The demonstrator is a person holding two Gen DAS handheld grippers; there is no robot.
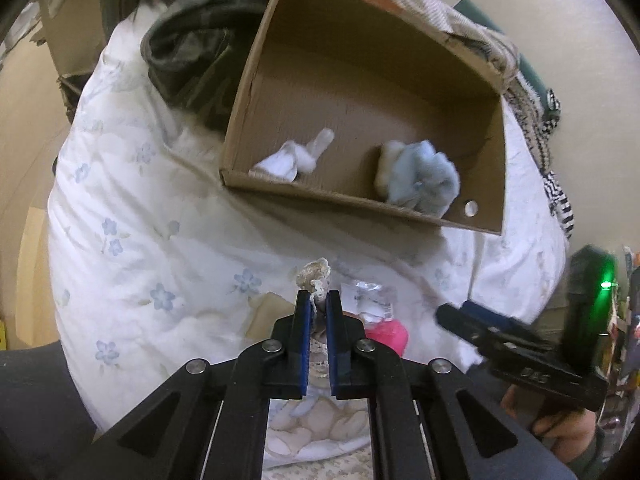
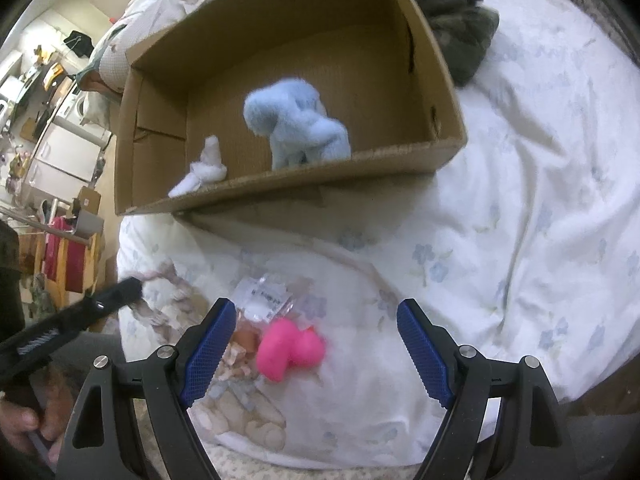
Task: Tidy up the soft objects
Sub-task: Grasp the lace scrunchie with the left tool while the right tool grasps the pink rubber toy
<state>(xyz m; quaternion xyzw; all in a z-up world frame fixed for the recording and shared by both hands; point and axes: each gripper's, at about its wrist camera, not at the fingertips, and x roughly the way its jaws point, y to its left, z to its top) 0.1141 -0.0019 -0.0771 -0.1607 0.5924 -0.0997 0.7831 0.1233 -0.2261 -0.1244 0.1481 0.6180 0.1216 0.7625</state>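
My left gripper [image 1: 319, 305] is shut on a beige crocheted soft piece [image 1: 314, 276] that sticks up between the pads, above the bed. A cardboard box [image 1: 256, 80] lies on the bed ahead, holding a light blue plush toy [image 1: 424, 184] and a small white soft piece [image 1: 292, 158]. My right gripper [image 2: 316, 316] is open, just above a pink soft toy [image 2: 290, 350] with a clear plastic tag [image 2: 264, 298]. The box [image 2: 360, 168], the blue plush [image 2: 298, 124] and the white piece [image 2: 204, 168] also show in the right wrist view. The right gripper [image 1: 500, 344] appears at the right of the left wrist view.
A white duvet with blue flowers [image 1: 140, 220] covers the bed. A dark green garment [image 1: 188, 56] lies left of the box, a knitted striped cloth [image 1: 532, 120] at its right. A cushion with a teddy print [image 2: 240, 412] lies under the grippers. Room furniture [image 2: 60, 152] stands beyond the bed.
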